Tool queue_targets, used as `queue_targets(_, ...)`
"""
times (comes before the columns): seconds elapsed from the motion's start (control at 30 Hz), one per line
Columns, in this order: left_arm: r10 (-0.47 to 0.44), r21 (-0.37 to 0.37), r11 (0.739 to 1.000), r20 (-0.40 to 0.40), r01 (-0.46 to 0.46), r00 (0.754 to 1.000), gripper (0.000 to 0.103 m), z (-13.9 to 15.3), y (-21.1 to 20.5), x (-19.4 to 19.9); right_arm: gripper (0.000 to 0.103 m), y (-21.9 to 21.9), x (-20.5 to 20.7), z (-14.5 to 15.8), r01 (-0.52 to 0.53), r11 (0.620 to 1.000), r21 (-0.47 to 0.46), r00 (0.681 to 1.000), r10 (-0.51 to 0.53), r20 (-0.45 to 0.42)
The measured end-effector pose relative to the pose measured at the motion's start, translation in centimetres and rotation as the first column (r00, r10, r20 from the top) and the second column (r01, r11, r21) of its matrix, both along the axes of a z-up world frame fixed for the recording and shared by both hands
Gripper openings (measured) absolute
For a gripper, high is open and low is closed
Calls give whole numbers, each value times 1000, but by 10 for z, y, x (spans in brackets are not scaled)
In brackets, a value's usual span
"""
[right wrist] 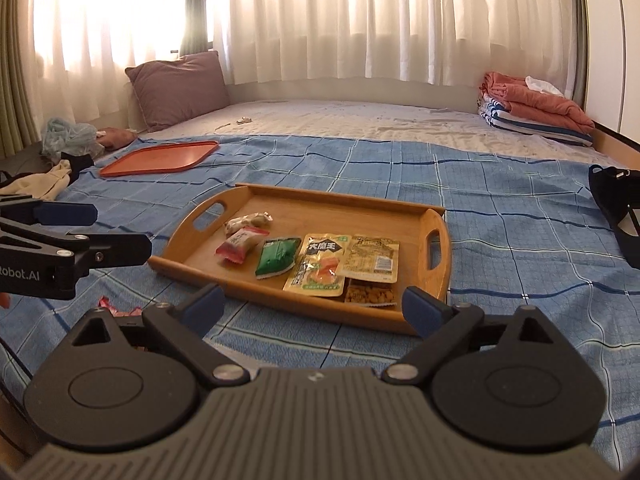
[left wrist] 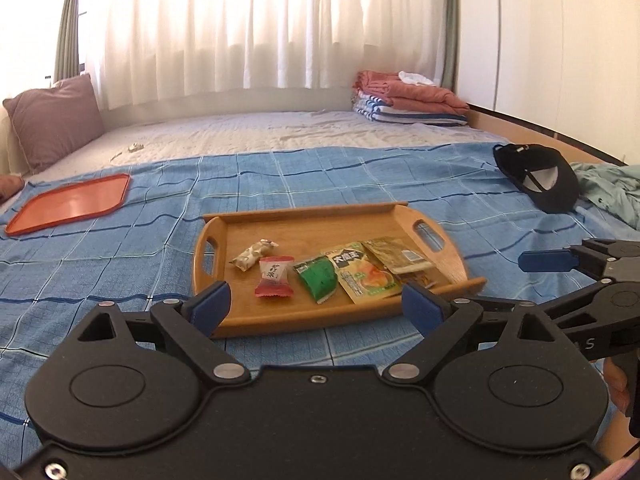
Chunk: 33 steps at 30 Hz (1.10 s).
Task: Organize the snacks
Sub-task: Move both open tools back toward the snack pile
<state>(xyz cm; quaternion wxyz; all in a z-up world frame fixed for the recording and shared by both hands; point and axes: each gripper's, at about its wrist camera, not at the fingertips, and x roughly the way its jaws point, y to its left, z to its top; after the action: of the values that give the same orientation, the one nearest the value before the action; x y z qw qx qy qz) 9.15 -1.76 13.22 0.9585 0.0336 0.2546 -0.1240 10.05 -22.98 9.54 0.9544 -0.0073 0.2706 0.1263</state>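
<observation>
A wooden tray [left wrist: 320, 214] [right wrist: 340, 197] with two handles lies on the blue checked blanket. In it lie several snacks: a cream wrapped candy [left wrist: 254, 255] [right wrist: 248, 222], a red and white candy [left wrist: 274, 276] [right wrist: 240, 245], a green packet [left wrist: 318, 281] [right wrist: 276, 257], a yellow-green packet [left wrist: 365, 271] [right wrist: 320, 266], an olive packet [left wrist: 400, 256] [right wrist: 372, 258] and a nut pack [right wrist: 370, 295] half under it. My left gripper [left wrist: 316, 308] [right wrist: 124, 230] is open and empty, just short of the tray's near edge. My right gripper [right wrist: 314, 309] is open and empty too, at the tray's near right corner.
An empty orange tray [left wrist: 72, 204] [right wrist: 160, 158] lies at the far left. A black cap [left wrist: 536, 176] [right wrist: 616, 216] is at the right. A small red wrapper [right wrist: 108, 305] lies on the blanket near my right gripper. A pillow [right wrist: 180, 88] and folded bedding [left wrist: 408, 100] sit at the back.
</observation>
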Motion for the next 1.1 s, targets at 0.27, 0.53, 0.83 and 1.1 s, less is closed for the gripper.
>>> queue_targets(0.27,-32,6,999,18,32,999,93,7,-9,-30,99,-3,-26,-2,-19,1000,6,1000,19,11)
queue_targets(0.53,-27,0,1000,47,27,999,94,25,-7,-48,100,-5,-45,14,-21,999,-27,998,22,63)
queue_targets(0.83,-4,31,1000,81,2,997,94,34,-1,-65,100,-12,-61,23,-4,999,-52,996,8,88)
queue_targets(1.1,-14,36,999,68,11,998,94,19,-2,-81,100,-13,-72,10,7,997,-78,997,-1,73)
